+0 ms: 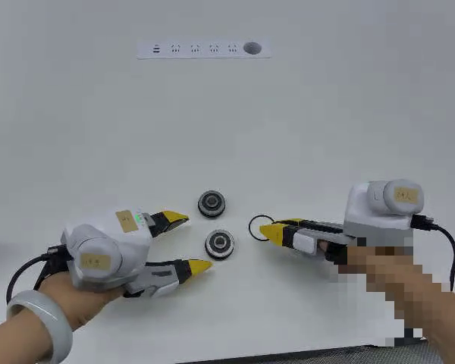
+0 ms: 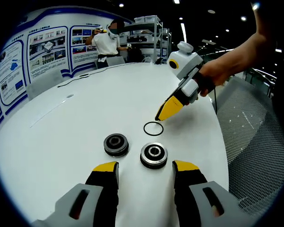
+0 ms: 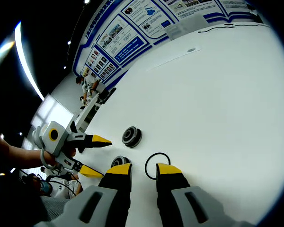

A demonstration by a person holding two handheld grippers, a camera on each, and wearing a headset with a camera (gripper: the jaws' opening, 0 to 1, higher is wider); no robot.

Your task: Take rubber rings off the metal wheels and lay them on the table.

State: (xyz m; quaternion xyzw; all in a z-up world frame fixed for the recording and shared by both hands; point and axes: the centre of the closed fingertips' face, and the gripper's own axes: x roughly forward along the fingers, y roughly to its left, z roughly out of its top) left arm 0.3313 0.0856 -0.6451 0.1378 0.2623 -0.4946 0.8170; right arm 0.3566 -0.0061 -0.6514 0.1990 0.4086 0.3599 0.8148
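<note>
My left fingers [image 1: 174,218] are wide apart and hold nothing. They are just beside the near metal wheel [image 1: 220,244]. My right fingers [image 1: 273,231] are only a little apart. The black rubber ring [image 1: 249,227] lies flat on the white table [image 1: 303,136] at their tips. The other wheel [image 1: 211,203] sits close by.

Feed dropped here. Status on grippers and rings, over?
Left gripper open by near wheel. Right gripper slightly open, empty. One ring on table. Nothing blocking.
</note>
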